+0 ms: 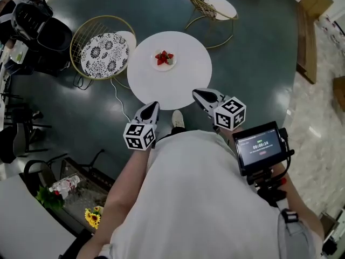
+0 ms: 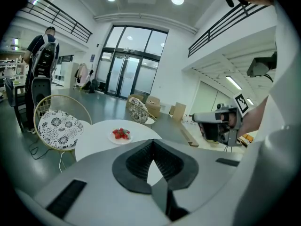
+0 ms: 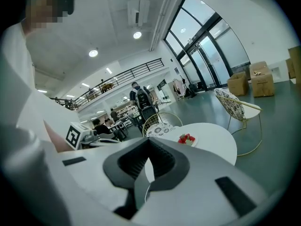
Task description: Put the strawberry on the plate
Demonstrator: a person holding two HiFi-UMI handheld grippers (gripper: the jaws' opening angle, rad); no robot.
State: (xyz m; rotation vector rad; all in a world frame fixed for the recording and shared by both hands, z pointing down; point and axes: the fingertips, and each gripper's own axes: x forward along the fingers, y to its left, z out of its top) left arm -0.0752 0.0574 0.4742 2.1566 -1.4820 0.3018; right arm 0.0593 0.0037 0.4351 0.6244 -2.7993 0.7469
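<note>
A small heap of red strawberries (image 1: pixel 164 57) lies on a white plate (image 1: pixel 171 65) in the middle of a round white table (image 1: pixel 188 80). My left gripper (image 1: pixel 153 107) and my right gripper (image 1: pixel 197 93) hover side by side over the table's near edge, both shut and empty. In the left gripper view the jaws (image 2: pixel 152 142) meet at their tips, with the strawberries (image 2: pixel 121 133) beyond on the table (image 2: pixel 96 138). In the right gripper view the shut gripper (image 3: pixel 148 141) points toward the strawberries (image 3: pixel 186 138).
A gold wire chair with a patterned cushion (image 1: pixel 105 53) stands left of the table; another chair (image 1: pixel 207 1) stands behind it. A small monitor (image 1: pixel 261 147) sits at my right. A white cable (image 1: pixel 119 99) runs across the floor. A person with a backpack (image 2: pixel 43 55) stands far left.
</note>
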